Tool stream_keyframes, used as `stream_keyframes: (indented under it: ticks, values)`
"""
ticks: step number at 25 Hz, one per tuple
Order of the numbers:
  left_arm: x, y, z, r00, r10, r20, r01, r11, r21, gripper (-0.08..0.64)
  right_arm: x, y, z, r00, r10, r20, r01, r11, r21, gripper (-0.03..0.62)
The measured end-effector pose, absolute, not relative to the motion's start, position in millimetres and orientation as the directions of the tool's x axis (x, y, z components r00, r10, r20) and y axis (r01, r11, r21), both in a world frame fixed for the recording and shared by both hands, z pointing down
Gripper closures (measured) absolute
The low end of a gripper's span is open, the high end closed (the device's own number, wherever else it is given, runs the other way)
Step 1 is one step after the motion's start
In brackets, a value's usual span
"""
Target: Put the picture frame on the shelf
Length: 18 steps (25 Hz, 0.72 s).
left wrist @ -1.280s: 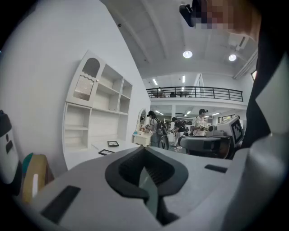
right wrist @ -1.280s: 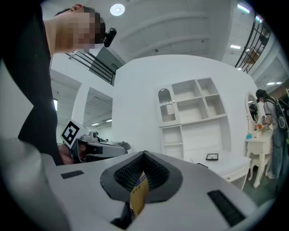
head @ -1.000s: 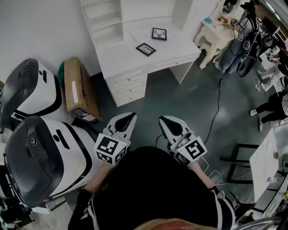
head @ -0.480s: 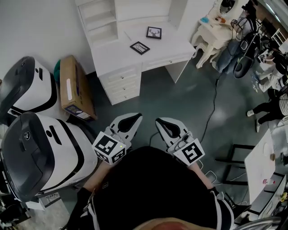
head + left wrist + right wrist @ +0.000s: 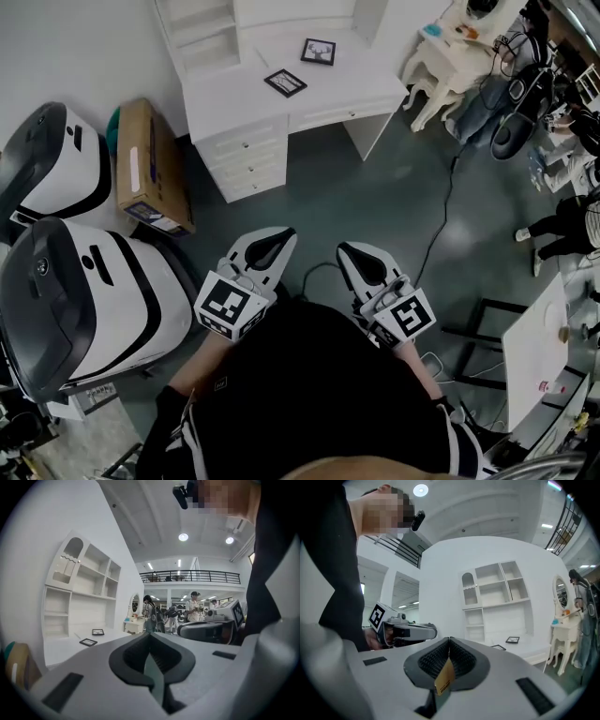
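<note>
So the biggest things here are the two white-and-black machines on the left of the head view, one close by point(image 5: 84, 300) and one further back point(image 5: 52, 169). Past them, against the wall, stands the white bench point(image 5: 234, 108) with drawers, and a white shelf point(image 5: 202, 28) sits on its back edge. The left gripper view shows that shelf point(image 5: 89, 588) as a stack of open compartments with an arched one on top. A brown cardboard box point(image 5: 148, 169) lies on the floor between the far machine and the bench.

Both tools are held low in front of the person, side by side, pointing towards the bench but well apart from it. The left hand-held gripper point(image 5: 272, 246) has its jaws pressed together with nothing in them, same in its own view point(image 5: 151, 641). The right hand-held gripper point(image 5: 356, 261) is closed and empty too point(image 5: 449, 644), and a small tan tag point(image 5: 444, 680) shows at the seam behind its pads.

Two picture frames lie flat on the bench top, near each other: the nearer picture frame point(image 5: 285, 82) is turned at an angle, and the further frame point(image 5: 318, 52) lies closer to the shelf. Neither is on the shelf.
</note>
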<state>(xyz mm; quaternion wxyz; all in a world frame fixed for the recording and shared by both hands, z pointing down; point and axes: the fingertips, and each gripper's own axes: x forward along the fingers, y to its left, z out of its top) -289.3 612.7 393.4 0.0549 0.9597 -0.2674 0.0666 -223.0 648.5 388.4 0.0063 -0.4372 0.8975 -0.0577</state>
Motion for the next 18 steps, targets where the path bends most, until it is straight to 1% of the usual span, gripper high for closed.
stream_keyframes:
  ticks: [5,12,18]
  values:
    - [-273.0,586.4,400.5,0.872,-0.461,0.166,-0.48,-0.872,0.097,0.554,-214.6,625.2,398.9,-0.609,-0.79,0.067,-0.791,0.599,-0.125,0.572]
    - [-264.2,513.3,400.9,0.865,-0.475,0.164,-0.497,-0.857,0.135,0.552,-204.2,561.0,403.1,-0.616,-0.781,0.101,-0.786,0.601,-0.143,0.572]
    - [-266.3,444.2,408.4,0.868,-0.457,0.195,-0.488,-0.858,0.159,0.552,-218.9,487.9,403.8,-0.645,-0.757,0.104,-0.763,0.631,-0.143,0.572]
